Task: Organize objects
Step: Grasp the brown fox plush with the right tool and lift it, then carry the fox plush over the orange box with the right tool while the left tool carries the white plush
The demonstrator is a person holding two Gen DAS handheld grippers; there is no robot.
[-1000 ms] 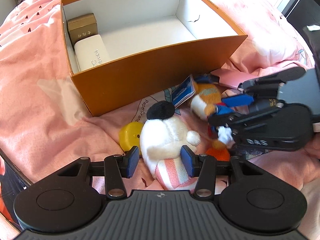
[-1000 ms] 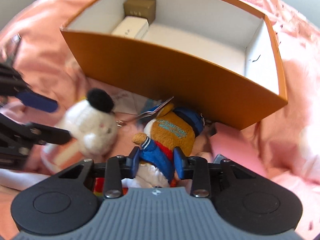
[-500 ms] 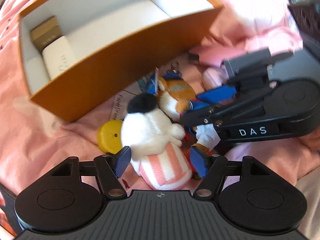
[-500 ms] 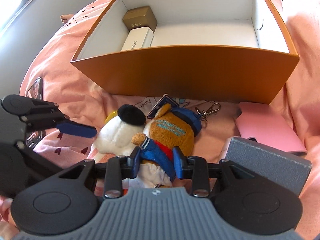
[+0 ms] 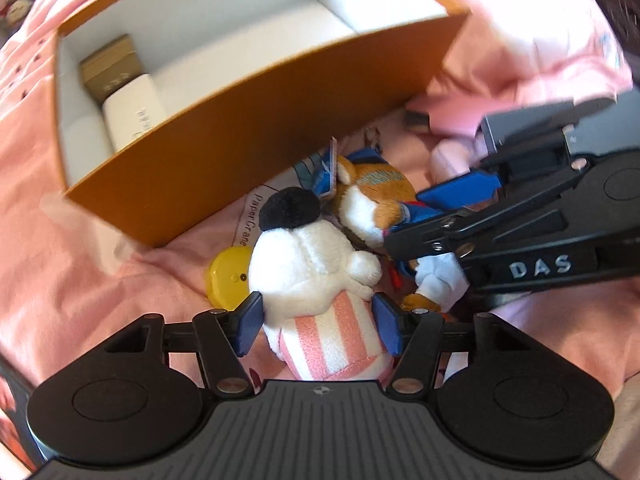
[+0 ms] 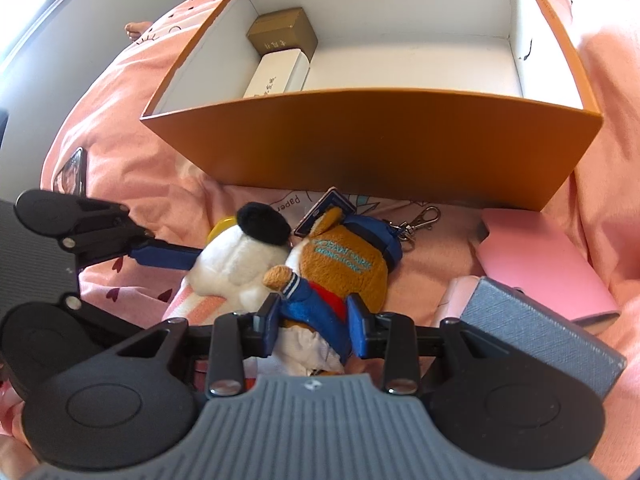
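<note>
White plush [image 5: 308, 256] between left fingers [image 5: 250, 322], brown plush [image 6: 344, 268] clamped by right fingers [image 6: 268, 320], orange box [image 6: 380, 148] close behind

Two plush toys [image 6: 240, 264] [image 6: 344, 268], perhaps four small boxes [image 6: 284, 34].

Both wrist cameras look forward and down, close over the bed [image 5: 60, 264], sharing the two plush toys and the orange box [image 6: 380, 140] beyond them.
</note>
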